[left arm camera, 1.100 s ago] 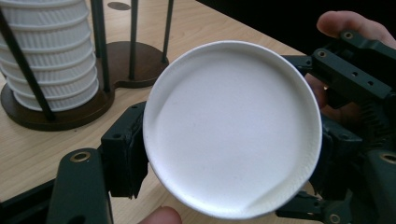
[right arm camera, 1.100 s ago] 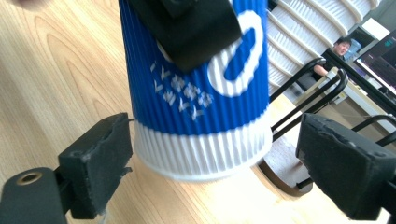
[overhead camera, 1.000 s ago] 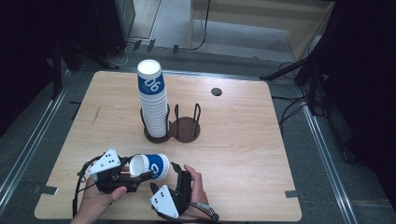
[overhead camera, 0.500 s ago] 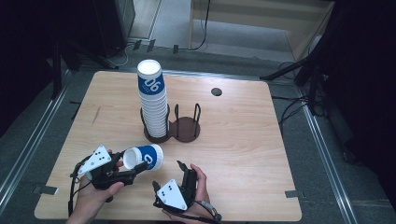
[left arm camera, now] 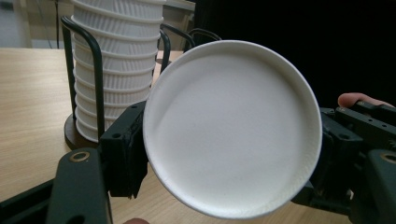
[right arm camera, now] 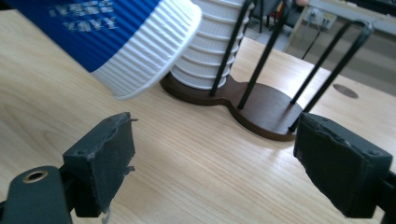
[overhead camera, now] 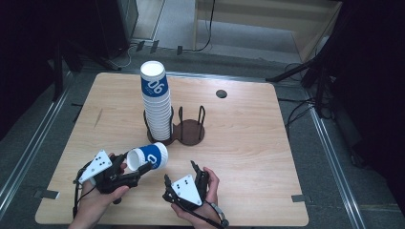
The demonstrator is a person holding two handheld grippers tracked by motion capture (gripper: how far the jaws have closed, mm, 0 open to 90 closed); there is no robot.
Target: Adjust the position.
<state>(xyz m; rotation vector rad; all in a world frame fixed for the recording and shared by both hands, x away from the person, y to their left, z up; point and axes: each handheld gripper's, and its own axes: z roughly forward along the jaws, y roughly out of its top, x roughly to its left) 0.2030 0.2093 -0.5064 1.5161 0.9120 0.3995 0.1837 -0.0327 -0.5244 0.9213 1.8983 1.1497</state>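
Blue-white paper cup (overhead camera: 148, 159) tipped sideways (ribbed base), above table, near stack.

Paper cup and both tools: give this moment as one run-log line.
left tool: shut on paper cup, cup tipped sideways above table | right tool: open, holding nothing, jaws just closing | cup stack: in holder

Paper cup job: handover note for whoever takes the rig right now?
Left hand-held gripper: shut on the loose paper cup, held on its side above the table, bottom toward the camera in the left gripper view.
Right hand-held gripper: jaws apart, nothing between them; they have just been closing. It sits low over the table beside the cup.
Cup stack stands in one slot of the wire holder; the other slot is free.
Done: one cup in hand.
Left: probably place that cup, on the stack or in the free slot.
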